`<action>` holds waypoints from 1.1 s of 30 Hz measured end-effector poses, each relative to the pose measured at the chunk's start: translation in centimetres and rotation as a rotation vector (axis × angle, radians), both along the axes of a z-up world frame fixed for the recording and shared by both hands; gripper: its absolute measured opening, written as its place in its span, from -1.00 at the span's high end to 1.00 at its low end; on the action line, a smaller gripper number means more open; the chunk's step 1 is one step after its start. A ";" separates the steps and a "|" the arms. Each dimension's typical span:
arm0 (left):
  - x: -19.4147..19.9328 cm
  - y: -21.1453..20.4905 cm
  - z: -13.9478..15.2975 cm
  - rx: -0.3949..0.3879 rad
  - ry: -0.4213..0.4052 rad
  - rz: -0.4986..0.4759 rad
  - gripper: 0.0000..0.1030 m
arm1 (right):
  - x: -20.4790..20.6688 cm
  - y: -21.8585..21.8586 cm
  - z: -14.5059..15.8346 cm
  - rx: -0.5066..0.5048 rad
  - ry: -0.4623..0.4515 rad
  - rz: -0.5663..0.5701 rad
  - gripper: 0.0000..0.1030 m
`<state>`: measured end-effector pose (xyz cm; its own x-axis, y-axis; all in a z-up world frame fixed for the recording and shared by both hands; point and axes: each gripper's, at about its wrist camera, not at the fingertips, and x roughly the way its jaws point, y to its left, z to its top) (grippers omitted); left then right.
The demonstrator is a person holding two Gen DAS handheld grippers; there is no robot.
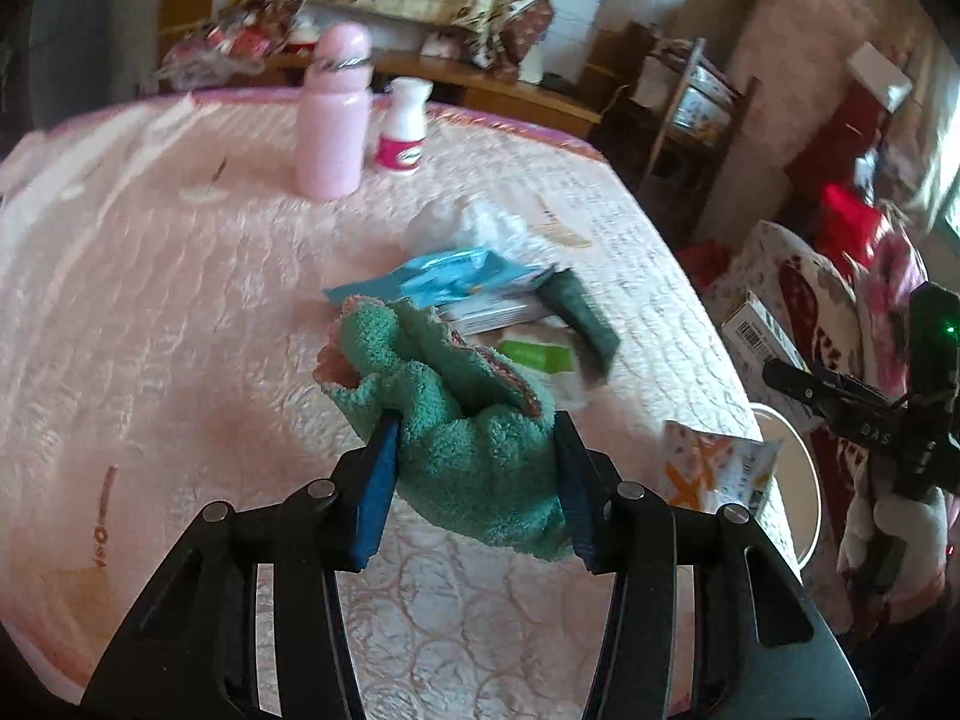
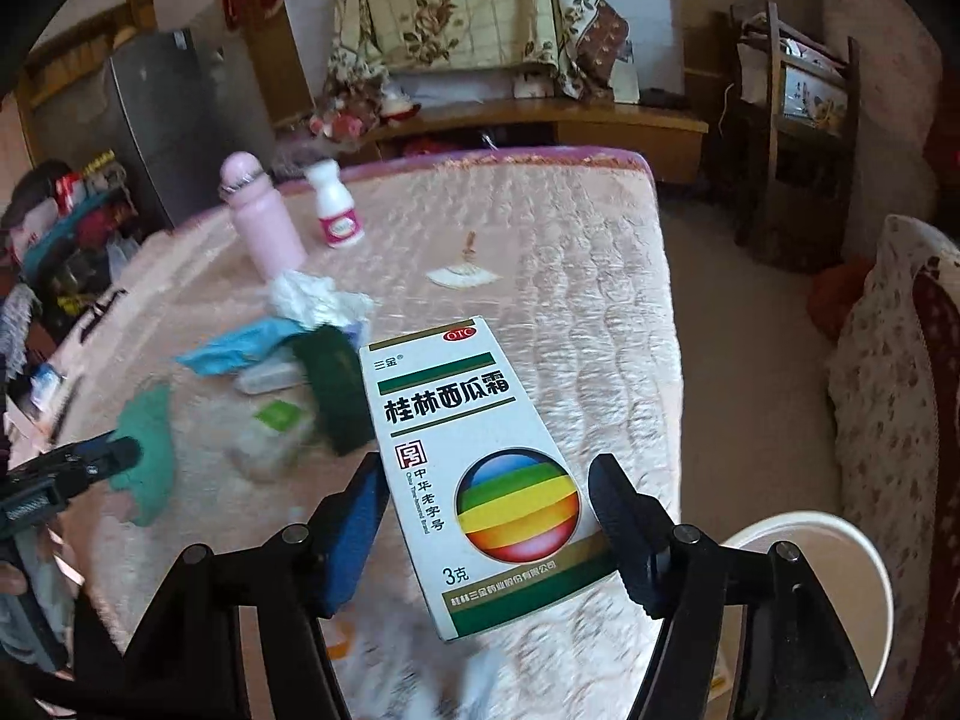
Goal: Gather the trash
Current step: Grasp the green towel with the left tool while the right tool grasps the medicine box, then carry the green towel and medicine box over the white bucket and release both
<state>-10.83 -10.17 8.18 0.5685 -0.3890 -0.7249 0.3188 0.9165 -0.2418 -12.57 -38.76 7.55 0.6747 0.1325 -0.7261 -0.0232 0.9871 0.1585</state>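
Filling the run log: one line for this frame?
left gripper: shut on cloth | right gripper: shut on box | bin: lower right

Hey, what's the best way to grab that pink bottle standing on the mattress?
Grip the pink bottle across its straight cylindrical body, below the ringed cap, coming in level from the near side. It stands upright, and the small white bottle crowds its far side.

pink bottle (image 1: 332, 120), litter pile (image 1: 480, 294) ahead

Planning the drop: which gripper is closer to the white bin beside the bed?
Right. The right gripper, holding the medicine box, is almost beside the white bin; the left gripper, clamping the green cloth, is further in over the mattress.
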 end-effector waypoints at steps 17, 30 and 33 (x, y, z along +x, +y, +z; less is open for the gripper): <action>-3.7 -4.4 2.2 0.038 -0.087 -0.101 0.10 | -7.6 1.8 0.4 0.056 -0.030 -0.050 -0.27; -4.7 -6.4 2.7 0.048 -0.104 -0.144 0.10 | -9.2 0.6 0.1 0.063 -0.002 -0.066 -0.13; -4.6 -6.3 2.6 0.049 -0.099 -0.139 0.10 | -9.4 0.6 -0.5 0.076 0.026 -0.046 -0.13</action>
<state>-15.40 -16.46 10.79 0.5808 -0.4349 -0.6881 0.4635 0.8716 -0.1596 -21.97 -38.19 7.00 0.6624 0.1572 -0.7324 0.0274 0.9720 0.2334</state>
